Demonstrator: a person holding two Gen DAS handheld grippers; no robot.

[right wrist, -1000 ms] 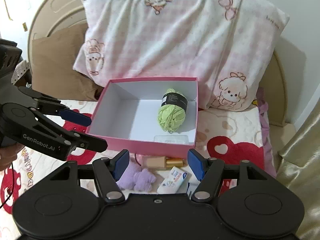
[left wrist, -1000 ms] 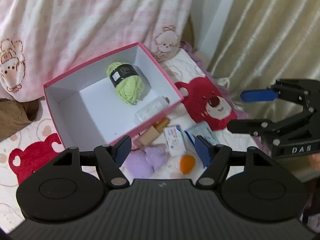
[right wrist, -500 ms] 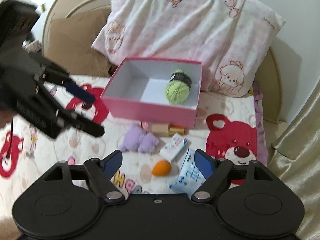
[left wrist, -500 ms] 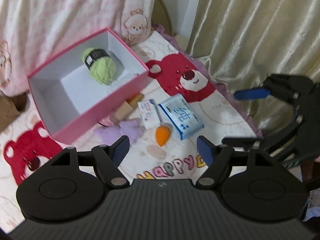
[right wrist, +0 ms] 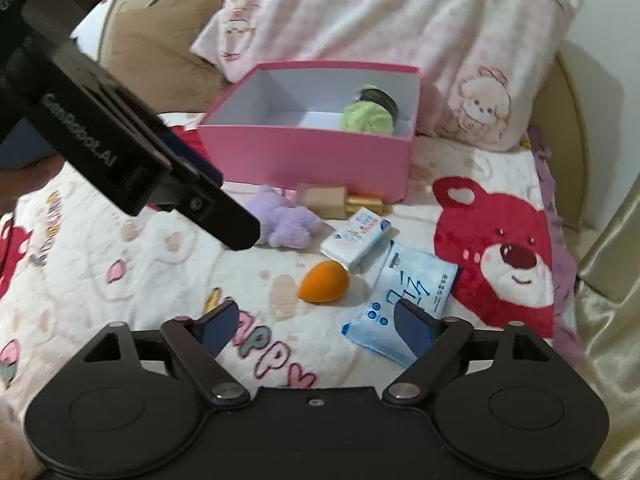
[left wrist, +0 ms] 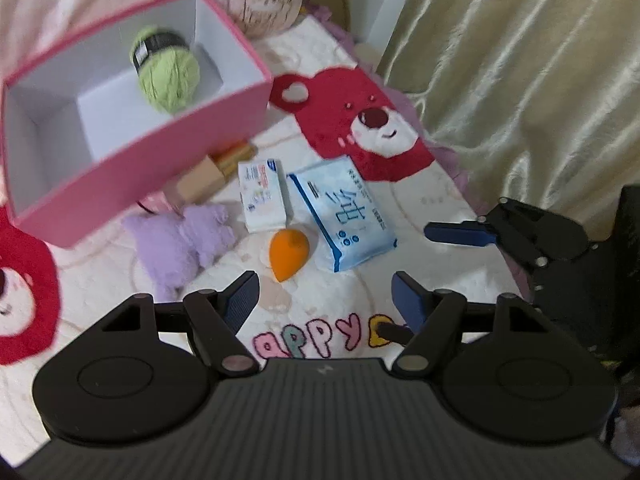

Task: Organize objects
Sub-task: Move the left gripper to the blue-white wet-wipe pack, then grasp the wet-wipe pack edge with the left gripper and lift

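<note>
An open pink box (left wrist: 140, 160) (right wrist: 304, 152) on the bed holds a green yarn ball (left wrist: 170, 76) (right wrist: 366, 118). In front of it lie a purple plush (left wrist: 180, 240) (right wrist: 286, 220), a tan bottle with a gold cap (left wrist: 200, 180) (right wrist: 326, 200), a small white carton (left wrist: 262, 196) (right wrist: 356, 238), an orange egg-shaped sponge (left wrist: 288, 252) (right wrist: 324, 282) and a blue tissue pack (left wrist: 344, 216) (right wrist: 412, 292). My left gripper (left wrist: 322, 284) hovers just short of the sponge, jaws closing slightly, nothing between them. My right gripper (right wrist: 316, 312) hangs above the sponge and tissue pack, jaws opening, empty.
A white blanket with red bears (right wrist: 500, 256) covers the bed. A pink patterned pillow (right wrist: 380, 12) and a brown cushion (right wrist: 160, 52) lean behind the box. Beige curtains (left wrist: 520, 80) hang along the right side. The left gripper's body (right wrist: 100, 132) crosses the right wrist view's upper left.
Both grippers have sunk toward the blanket and drawn back from the box, so the loose items now sit ahead of the fingers. The right jaws have spread wider.
</note>
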